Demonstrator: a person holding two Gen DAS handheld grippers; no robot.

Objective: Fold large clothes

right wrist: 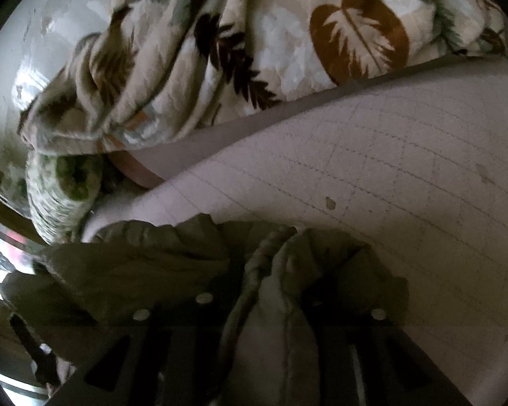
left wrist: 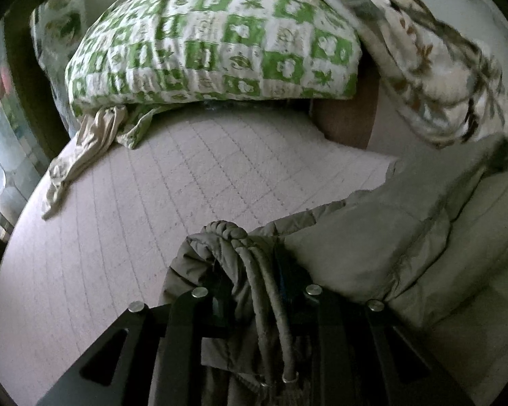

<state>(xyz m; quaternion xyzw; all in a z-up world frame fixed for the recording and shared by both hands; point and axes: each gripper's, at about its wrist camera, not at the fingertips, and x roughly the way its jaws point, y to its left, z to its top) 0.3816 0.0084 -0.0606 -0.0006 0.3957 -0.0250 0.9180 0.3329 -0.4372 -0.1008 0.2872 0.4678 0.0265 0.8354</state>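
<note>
Two grippers held one olive padded jacket (left wrist: 372, 253) over the quilted mattress (left wrist: 186, 176). We saw the left gripper (left wrist: 250, 270) with its fingers clamped on a bunched fold with cords, and the right gripper (right wrist: 271, 270) pinching another fold. Most of the jacket lay near the mattress edge. Farther off, a green checked pillow (left wrist: 213, 40) sat beside a leaf-print blanket (right wrist: 254, 50).
</note>
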